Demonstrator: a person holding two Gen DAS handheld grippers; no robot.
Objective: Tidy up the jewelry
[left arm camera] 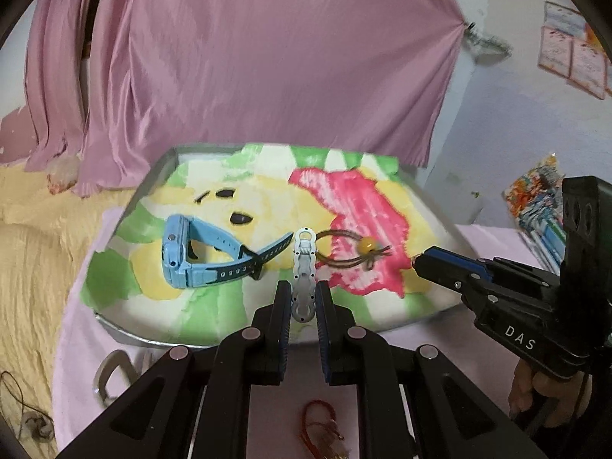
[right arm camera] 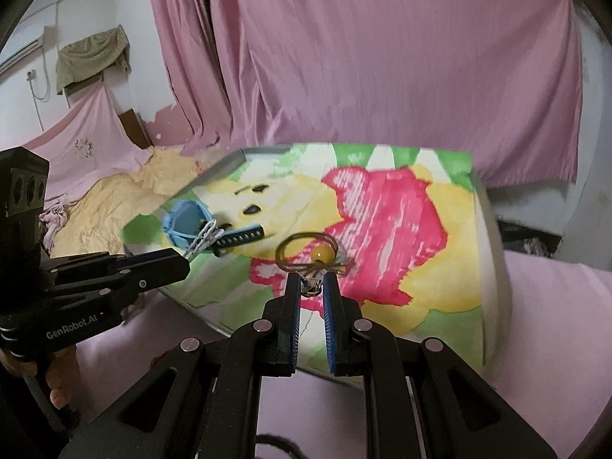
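A silver link bracelet [left arm camera: 304,267] sticks out forward over the towel, its near end pinched in my left gripper [left arm camera: 303,298], which is shut on it. Left of it lies a blue watch [left arm camera: 191,256]. To its right lies a brown cord bracelet with a yellow bead [left arm camera: 367,244] on the pink patch. My right gripper [right arm camera: 310,287] stands just before that cord bracelet [right arm camera: 321,254], its fingers a narrow gap apart, with the knotted cord ends showing in the gap. From the left wrist view its tip [left arm camera: 416,262] is a little short of the cords.
The items rest on a colourful towel in a grey metal tray [left arm camera: 126,338], which sits on pink cloth. A red cord item [left arm camera: 321,424] lies on the cloth under my left gripper. A yellow blanket [left arm camera: 30,267] is to the left and pink curtains hang behind.
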